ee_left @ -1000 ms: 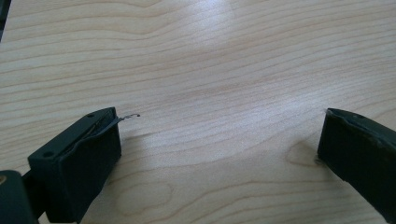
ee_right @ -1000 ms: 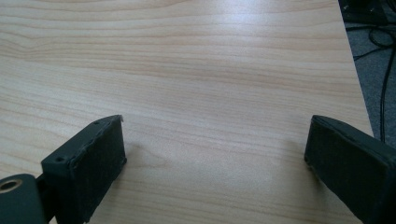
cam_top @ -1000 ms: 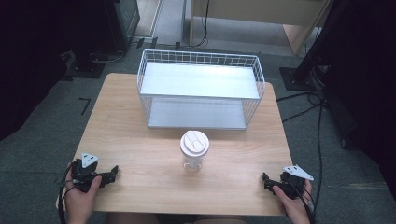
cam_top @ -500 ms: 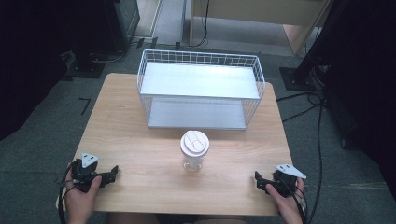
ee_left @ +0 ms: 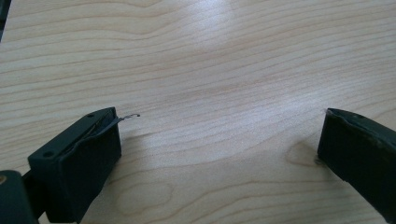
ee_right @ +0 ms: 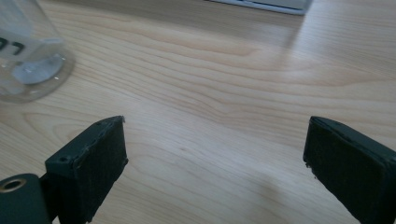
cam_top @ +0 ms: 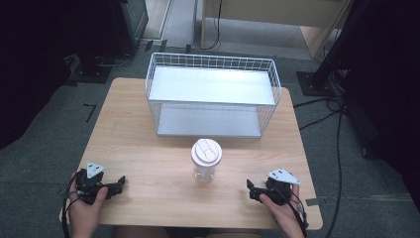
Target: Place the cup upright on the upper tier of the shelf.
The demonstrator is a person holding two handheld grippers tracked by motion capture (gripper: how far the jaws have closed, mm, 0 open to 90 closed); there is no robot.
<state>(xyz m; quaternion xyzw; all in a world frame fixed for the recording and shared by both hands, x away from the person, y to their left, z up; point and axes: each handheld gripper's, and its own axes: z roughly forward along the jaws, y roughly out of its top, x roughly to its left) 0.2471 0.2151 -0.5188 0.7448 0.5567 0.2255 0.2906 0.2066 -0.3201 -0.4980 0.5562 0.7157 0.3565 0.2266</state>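
A clear plastic cup (cam_top: 205, 161) with a white sip lid stands upright on the bench (cam_top: 138, 148), just in front of the white wire basket (cam_top: 213, 94), apart from it and roughly level with its middle. The cup's long axis runs straight up, lid on top; in the high view the small drink opening on the lid sits toward the basket side, slightly right. In the right gripper view its transparent base (ee_right: 32, 65) shows ahead and to the left of the jaws, with some dark lettering on the wall.

It looks empty, so I judge it light and easy to tip, with thin walls that would buckle under a hard squeeze and a smooth surface that may slip. The best hold is probably across the body below the lid rim, where the wall is stiffest, with gentle pressure.

The right gripper (cam_top: 253, 190) rests on the bench to the right of the cup and nearer the person, jaws spread wide, holding nothing. The left gripper (cam_top: 118, 183) lies well to the cup's left, jaws likewise wide apart over bare wood.
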